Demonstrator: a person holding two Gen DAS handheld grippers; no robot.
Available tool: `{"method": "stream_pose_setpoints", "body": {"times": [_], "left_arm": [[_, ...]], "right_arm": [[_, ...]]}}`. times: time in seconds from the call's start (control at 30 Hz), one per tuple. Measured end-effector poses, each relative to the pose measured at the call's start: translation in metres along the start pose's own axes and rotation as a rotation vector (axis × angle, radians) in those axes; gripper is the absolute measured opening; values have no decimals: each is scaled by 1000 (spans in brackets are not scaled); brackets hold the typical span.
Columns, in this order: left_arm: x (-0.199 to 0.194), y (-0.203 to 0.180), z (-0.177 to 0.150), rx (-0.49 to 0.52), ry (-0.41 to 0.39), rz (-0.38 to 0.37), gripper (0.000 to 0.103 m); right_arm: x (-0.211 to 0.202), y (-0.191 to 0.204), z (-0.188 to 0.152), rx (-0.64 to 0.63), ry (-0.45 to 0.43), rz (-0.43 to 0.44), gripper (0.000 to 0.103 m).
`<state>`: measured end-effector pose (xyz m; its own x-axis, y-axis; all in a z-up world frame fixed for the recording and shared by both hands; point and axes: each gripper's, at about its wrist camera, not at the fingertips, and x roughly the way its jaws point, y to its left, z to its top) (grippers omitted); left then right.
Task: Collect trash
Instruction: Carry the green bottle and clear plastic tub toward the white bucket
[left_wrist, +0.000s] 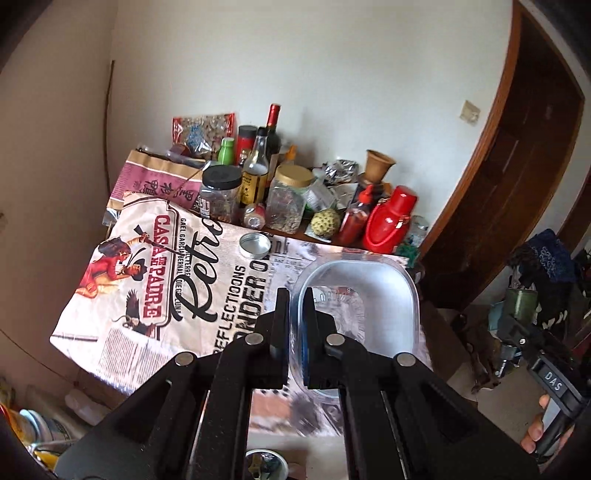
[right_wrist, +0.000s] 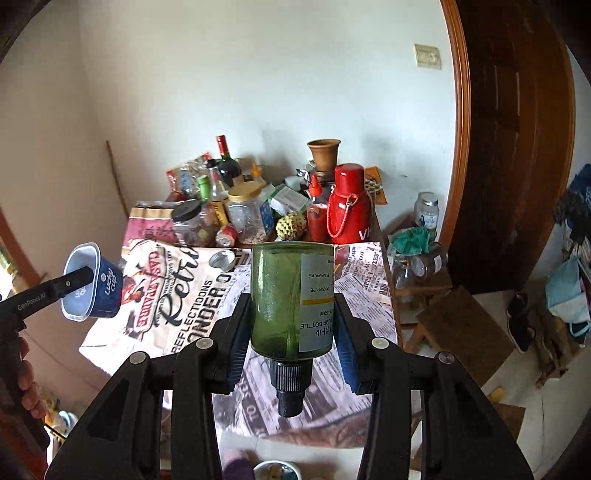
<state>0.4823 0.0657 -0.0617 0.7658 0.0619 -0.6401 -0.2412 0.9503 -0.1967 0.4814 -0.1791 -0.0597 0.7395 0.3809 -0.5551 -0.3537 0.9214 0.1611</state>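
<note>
My left gripper (left_wrist: 295, 295) is shut on the side wall of a plastic cup (left_wrist: 358, 295), one finger inside the white interior and one outside. In the right wrist view the same blue cup (right_wrist: 105, 284), printed "Lucky cup", hangs in the air left of the table at the tip of the left gripper (right_wrist: 83, 278). My right gripper (right_wrist: 291, 299) is shut on a green glass pump bottle (right_wrist: 280, 295); the blue pads press its sides and its black neck points toward the camera. The bottle (left_wrist: 519, 301) also shows at the right of the left wrist view.
A table under a printed cloth (right_wrist: 177, 306) carries a loose metal lid (right_wrist: 223, 258). Jars, bottles and a red flask (right_wrist: 349, 203) crowd its back edge. A wooden stool (right_wrist: 461, 332) and glass jars (right_wrist: 417, 266) stand to the right, by a dark door frame (right_wrist: 517, 147).
</note>
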Motion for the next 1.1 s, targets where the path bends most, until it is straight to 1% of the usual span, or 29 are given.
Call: {"method": "stream_pose_setpoints", "body": {"times": [0.13,0.3,0.37,0.5,0.63,0.7,0.8,0.9,1.0,1.1], "left_arm": [[-33,-11,-12,9,-29,-12,3],[-69,-13,-28,25,-55,-26,3],[-80,-11,-35,37,-64,-31,3],[-108,-1,-55,59,-72,-64,3],[-137,13,-79,90,-66,-91,3],[-153,23,-94,96,-54,-111,3],[-177,36,-118,118,-41,-110,3],[-198,51,-140,126,-20,-127,3],[-211,65,-159,120,-8,-140,3],[-216,77,-173,104,17,-148,3]], "right_arm": [[-27,7,-7,-5,-40,17,39],[-59,17,-23,1,-81,29,39],[-70,23,-30,1,-91,25,39],[-96,39,-50,12,-117,6,39],[-125,59,-80,53,-129,-9,39],[-135,68,-93,70,-124,-5,39],[-152,87,-115,81,-110,-18,39],[-166,102,-133,88,-89,-35,39],[-176,114,-147,88,-57,-37,39],[-180,124,-159,77,-28,-38,39]]}}
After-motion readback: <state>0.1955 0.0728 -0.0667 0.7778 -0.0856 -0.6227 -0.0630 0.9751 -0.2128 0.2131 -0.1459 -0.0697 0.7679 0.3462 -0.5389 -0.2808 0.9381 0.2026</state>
